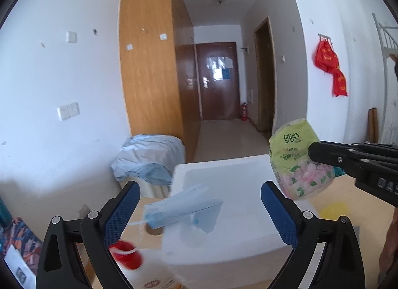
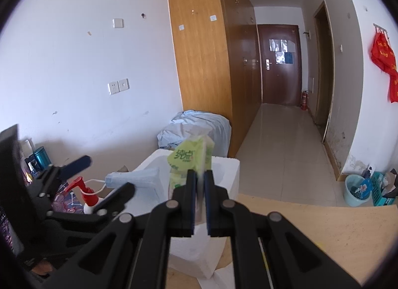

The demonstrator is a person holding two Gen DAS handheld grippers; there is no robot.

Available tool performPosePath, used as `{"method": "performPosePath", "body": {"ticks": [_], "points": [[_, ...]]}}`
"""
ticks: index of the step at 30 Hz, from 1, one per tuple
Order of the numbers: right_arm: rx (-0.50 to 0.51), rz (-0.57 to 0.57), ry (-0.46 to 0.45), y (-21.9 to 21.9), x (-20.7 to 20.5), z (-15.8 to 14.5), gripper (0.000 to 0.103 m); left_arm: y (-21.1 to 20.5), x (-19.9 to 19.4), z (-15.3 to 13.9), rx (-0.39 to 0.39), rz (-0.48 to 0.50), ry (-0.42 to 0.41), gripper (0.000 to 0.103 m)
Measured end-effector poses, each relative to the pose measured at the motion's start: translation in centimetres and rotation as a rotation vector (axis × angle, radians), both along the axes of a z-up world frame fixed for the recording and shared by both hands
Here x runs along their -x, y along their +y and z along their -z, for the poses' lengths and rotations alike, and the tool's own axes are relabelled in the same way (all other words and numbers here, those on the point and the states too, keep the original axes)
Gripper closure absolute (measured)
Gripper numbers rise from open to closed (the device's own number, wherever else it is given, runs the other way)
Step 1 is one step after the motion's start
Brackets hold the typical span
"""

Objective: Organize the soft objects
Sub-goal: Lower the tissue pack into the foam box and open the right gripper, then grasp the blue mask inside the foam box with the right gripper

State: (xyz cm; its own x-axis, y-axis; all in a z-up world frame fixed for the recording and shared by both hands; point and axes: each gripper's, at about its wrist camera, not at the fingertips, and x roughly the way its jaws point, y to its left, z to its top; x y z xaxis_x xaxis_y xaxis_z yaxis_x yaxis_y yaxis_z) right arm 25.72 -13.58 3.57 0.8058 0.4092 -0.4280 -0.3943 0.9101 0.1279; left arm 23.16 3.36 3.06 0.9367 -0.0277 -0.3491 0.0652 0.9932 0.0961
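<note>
A white foam box (image 1: 223,211) stands on the wooden desk, also in the right wrist view (image 2: 231,172). A stack of blue face masks (image 1: 179,208) is in mid-air over the box's near left rim, between my open fingers and touching neither; it also shows in the right wrist view (image 2: 135,178). My left gripper (image 1: 200,210) is open and empty above the box. My right gripper (image 2: 198,190) is shut on a green tissue pack (image 2: 190,162) and holds it above the box's right side; the pack also shows in the left wrist view (image 1: 298,162).
A red-capped spray bottle (image 1: 125,254) stands left of the box. A blue bundle of bedding (image 1: 149,158) lies beyond the desk by a wooden wardrobe (image 1: 149,65). A yellow item (image 1: 332,210) lies on the desk (image 2: 323,229) to the right. A blue bin (image 2: 355,189) sits on the floor.
</note>
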Motion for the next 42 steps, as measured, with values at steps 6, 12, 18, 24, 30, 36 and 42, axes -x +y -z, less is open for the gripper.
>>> {"method": "performPosePath", "body": {"ticks": [6,12,18,24,30,36,42], "points": [[-0.001,-0.021,0.009,0.9,-0.7,0.1,0.094,0.9,1.3,0.2,-0.024,-0.018,-0.010,0.001],[0.019,-0.034,0.015,1.9,-1.4,0.4,0.094,1.9,1.4,0.7,-0.004,-0.041,0.001,0.001],[0.033,-0.045,0.039,2.7,-2.4,1.1,0.094,2.9,1.4,0.9,0.030,-0.060,0.011,0.001],[0.034,-0.048,0.060,3.0,-3.3,1.5,0.094,3.7,1.9,1.0,0.048,-0.068,0.013,0.001],[0.030,-0.043,0.085,2.8,-3.7,1.9,0.074,4.0,2.1,0.9,0.058,-0.067,0.015,0.001],[0.039,-0.022,0.041,3.0,-3.0,1.5,0.036,4.4,2.1,0.9,0.070,-0.072,0.021,0.001],[0.059,-0.035,0.043,3.9,-2.8,1.7,0.036,4.9,2.6,1.0,0.076,-0.075,0.022,0.001]]}}
